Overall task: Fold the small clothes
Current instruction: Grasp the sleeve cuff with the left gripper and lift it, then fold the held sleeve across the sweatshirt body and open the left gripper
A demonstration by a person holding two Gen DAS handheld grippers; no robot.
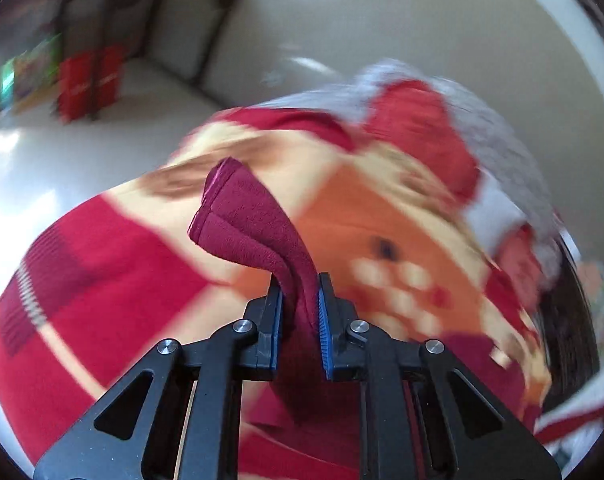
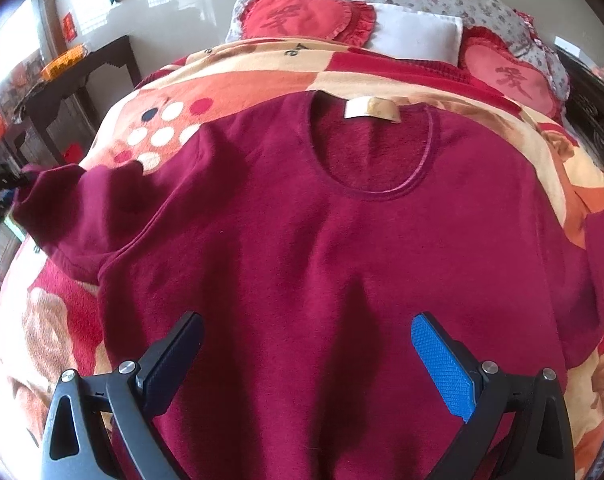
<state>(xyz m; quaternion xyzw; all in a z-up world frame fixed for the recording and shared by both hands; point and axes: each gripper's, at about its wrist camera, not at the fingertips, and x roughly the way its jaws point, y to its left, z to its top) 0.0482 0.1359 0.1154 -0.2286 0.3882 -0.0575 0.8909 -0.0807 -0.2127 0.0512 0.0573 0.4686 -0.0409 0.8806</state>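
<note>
A dark maroon fleece top (image 2: 342,248) lies flat, front up, on a bed blanket (image 2: 229,80), its neckline and cream label (image 2: 372,110) toward the pillows. My right gripper (image 2: 306,332) is open and empty, hovering over the top's lower middle. My left gripper (image 1: 299,292) is shut on the cuff of the top's sleeve (image 1: 253,220) and holds it lifted above the blanket; the left wrist view is motion-blurred. In the right wrist view that sleeve (image 2: 57,208) stretches out to the left edge.
Two red heart cushions (image 2: 302,14) and a white pillow (image 2: 418,34) lie at the head of the bed. A dark wooden side table (image 2: 73,76) stands left of the bed. Red bags (image 1: 87,80) sit on the pale floor.
</note>
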